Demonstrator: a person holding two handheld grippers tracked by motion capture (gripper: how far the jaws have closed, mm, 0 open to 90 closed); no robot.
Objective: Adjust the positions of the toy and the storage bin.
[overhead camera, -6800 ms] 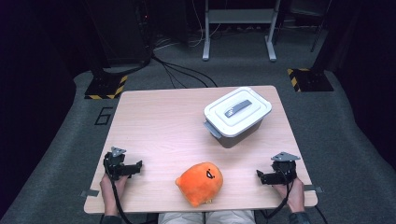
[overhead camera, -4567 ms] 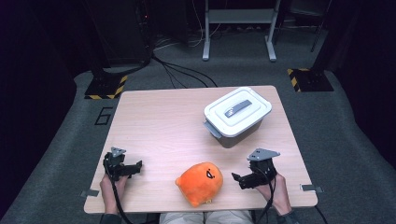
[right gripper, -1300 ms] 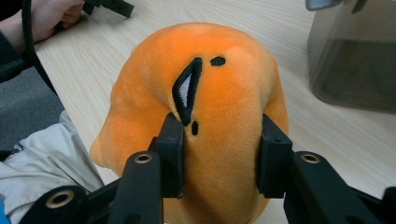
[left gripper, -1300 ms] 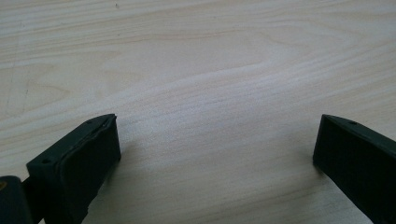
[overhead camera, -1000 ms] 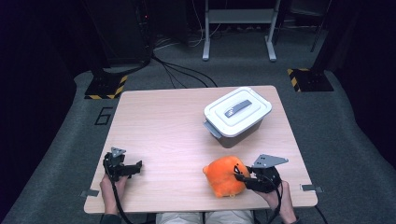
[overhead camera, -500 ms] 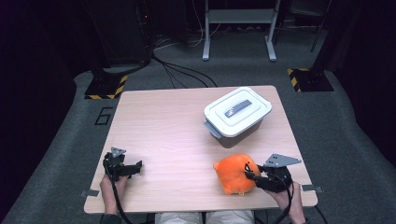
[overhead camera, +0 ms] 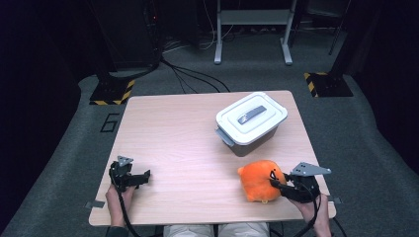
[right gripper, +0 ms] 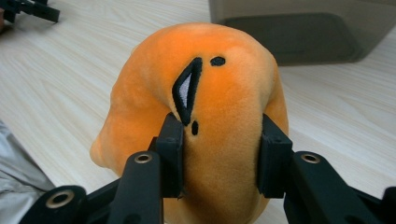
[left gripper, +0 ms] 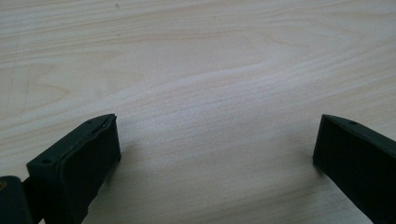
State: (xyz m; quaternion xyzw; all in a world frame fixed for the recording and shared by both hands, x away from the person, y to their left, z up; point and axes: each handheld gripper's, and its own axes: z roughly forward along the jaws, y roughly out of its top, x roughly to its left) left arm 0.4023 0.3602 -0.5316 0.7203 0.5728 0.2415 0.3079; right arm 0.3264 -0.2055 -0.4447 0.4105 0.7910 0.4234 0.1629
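An orange plush toy (overhead camera: 261, 180) with a black stitched face lies near the table's front right. My right gripper (overhead camera: 278, 187) is shut on it from the right. In the right gripper view both black jaws press into the orange plush toy (right gripper: 201, 121), with my right gripper (right gripper: 219, 158) squeezing its near side. My left gripper (overhead camera: 141, 176) rests at the front left of the table, held by a hand. Seen from the left gripper view, my left gripper (left gripper: 215, 144) stands open over bare wood with nothing between its jaws.
A grey plastic box with a white lid and grey handle (overhead camera: 251, 121) stands at the back right of the wooden table (overhead camera: 183, 143), just behind the plush. Its dark wall (right gripper: 299, 28) shows behind the toy. Dark carpet, cables and stands surround the table.
My right gripper closed on the plush and dragged it from the table's front middle to the front right. The left gripper has stayed still.
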